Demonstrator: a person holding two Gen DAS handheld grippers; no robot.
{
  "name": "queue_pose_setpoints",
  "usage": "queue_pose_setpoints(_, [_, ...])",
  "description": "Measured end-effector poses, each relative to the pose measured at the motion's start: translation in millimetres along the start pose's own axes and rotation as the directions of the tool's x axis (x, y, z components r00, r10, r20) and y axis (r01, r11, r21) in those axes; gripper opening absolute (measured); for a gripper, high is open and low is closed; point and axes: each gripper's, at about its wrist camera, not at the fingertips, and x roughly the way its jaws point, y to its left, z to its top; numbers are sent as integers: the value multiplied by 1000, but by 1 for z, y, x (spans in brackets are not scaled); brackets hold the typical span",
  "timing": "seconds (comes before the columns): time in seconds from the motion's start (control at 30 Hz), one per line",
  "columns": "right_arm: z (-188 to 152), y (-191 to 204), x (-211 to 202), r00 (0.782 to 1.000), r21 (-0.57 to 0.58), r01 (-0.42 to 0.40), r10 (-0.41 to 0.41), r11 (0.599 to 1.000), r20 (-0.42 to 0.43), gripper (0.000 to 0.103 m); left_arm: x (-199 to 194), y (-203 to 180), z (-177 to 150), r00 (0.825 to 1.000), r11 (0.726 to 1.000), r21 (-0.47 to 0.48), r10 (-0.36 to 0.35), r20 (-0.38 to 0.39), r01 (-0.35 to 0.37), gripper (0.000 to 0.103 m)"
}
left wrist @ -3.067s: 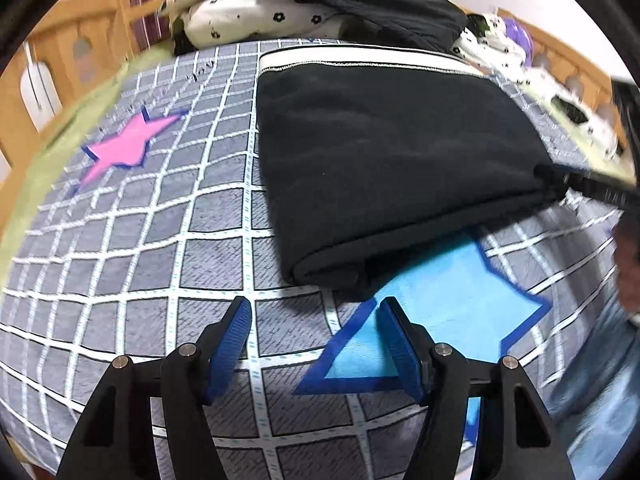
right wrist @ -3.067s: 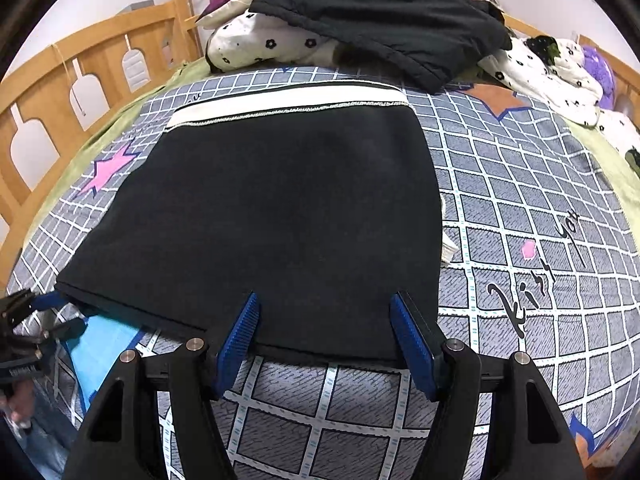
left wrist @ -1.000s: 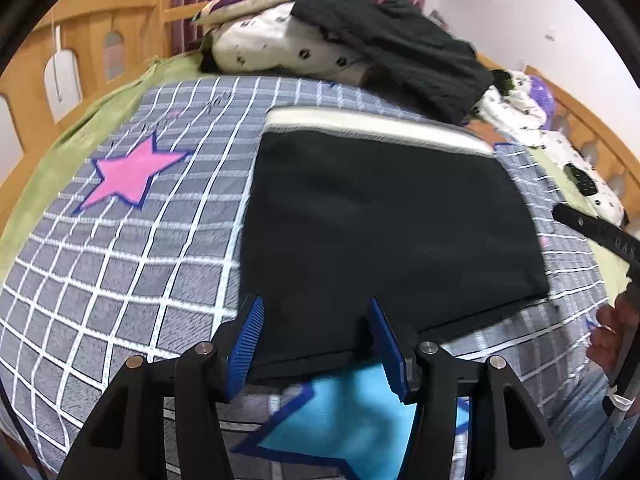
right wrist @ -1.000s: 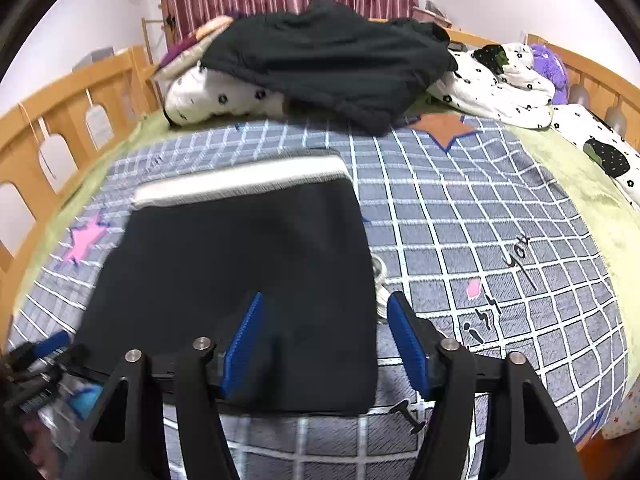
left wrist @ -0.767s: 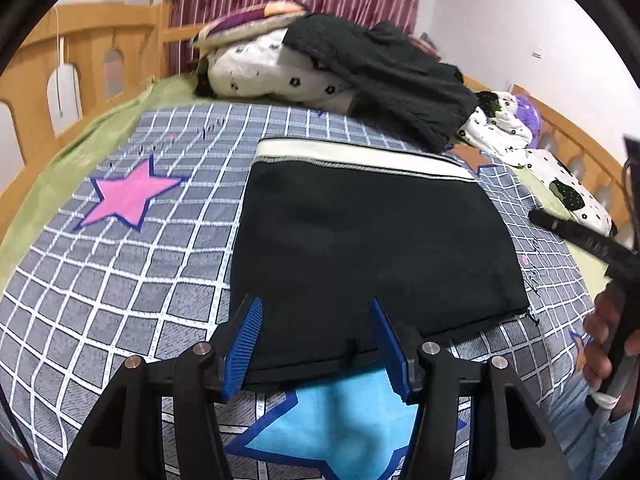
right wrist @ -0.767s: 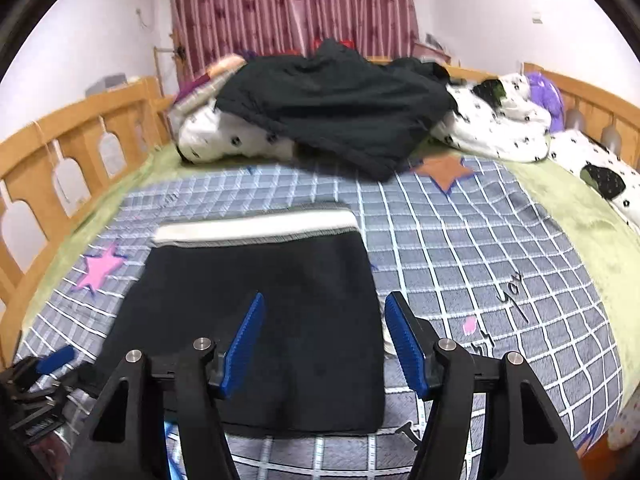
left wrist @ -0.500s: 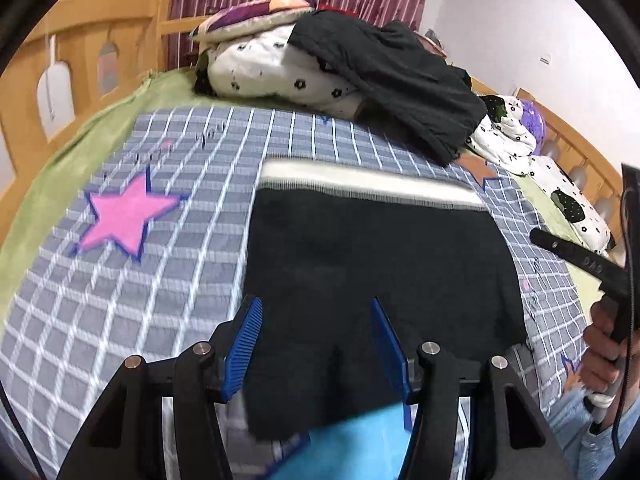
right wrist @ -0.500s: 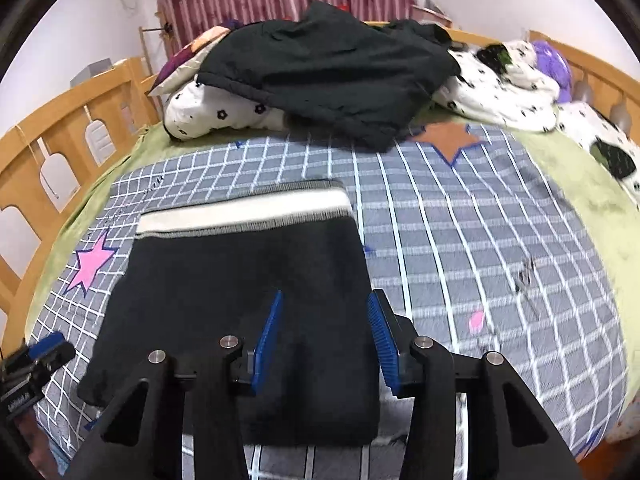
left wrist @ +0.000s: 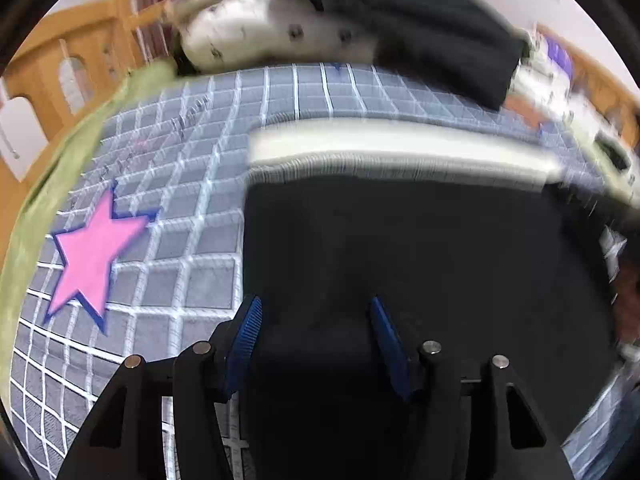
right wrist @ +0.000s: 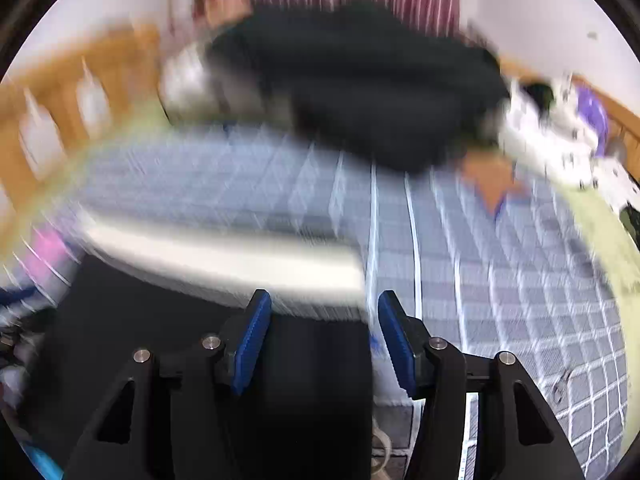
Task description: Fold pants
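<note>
The black pants (left wrist: 420, 248) lie folded flat on the grey checked bed cover, with a white waistband (left wrist: 392, 148) at the far end. My left gripper (left wrist: 316, 316) is open and hovers over the pants' near left part. My right gripper (right wrist: 324, 312) is open over the pants (right wrist: 200, 340) near their right edge, just short of the waistband (right wrist: 224, 256). Both views are motion-blurred. Neither gripper holds cloth.
A pink star (left wrist: 92, 256) is printed on the cover left of the pants. A pile of black clothing (right wrist: 360, 92) and spotted pillows (left wrist: 256, 36) lies at the head of the bed. Wooden rails (left wrist: 60, 72) line the sides.
Both grippers have moved forward over the pants toward the waistband. The blue star at the near edge has dropped out of view. The pants have not moved.
</note>
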Motion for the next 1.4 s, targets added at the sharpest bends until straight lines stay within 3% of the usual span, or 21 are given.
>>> queue_pose_setpoints(0.03, [1, -4, 0, 999, 28, -38, 37, 999, 34, 53, -3, -1, -1, 1000, 1000, 6, 1, 29, -1, 54])
queue_pose_setpoints(0.13, [14, -7, -5, 998, 47, -62, 61, 997, 10, 54, -6, -5, 6, 1000, 999, 42, -4, 20, 3, 54])
queue_pose_setpoints(0.4, [22, -7, 3, 998, 18, -52, 51, 998, 23, 57, 5, -3, 36, 998, 999, 47, 6, 60, -8, 56])
queue_pose_setpoints(0.53, [25, -17, 4, 999, 4, -36, 36, 999, 29, 61, 14, 22, 50, 995, 998, -33, -59, 79, 62, 59])
queue_pose_setpoints(0.7, [25, -32, 10, 995, 74, -96, 97, 993, -7, 64, 28, 46, 53, 984, 975, -134, -170, 52, 175, 62])
queue_pose_setpoints(0.97, [26, -23, -19, 999, 58, -28, 27, 998, 31, 63, -8, 23, 39, 996, 996, -67, -53, 69, 57, 60])
queue_pose_setpoints(1.03, [22, -23, -36, 999, 97, -34, 31, 995, 33, 63, -26, 17, 30, 996, 997, -51, -47, 74, 51, 60])
queue_pose_setpoints(1.2, [-1, -12, -89, 999, 126, -30, 28, 992, 15, 63, -88, 0, 2, 992, 999, -3, 45, 121, -45, 60])
queue_pose_setpoints(1.3, [-18, -3, -130, 1000, 113, -10, 8, 993, 24, 63, -131, -5, -20, 982, 996, 13, 87, 170, -90, 71])
queue_pose_setpoints(1.4, [-44, 1, -168, 999, 122, -11, 6, 992, 46, 63, -167, -11, -47, 978, 996, 19, 82, 192, -87, 75])
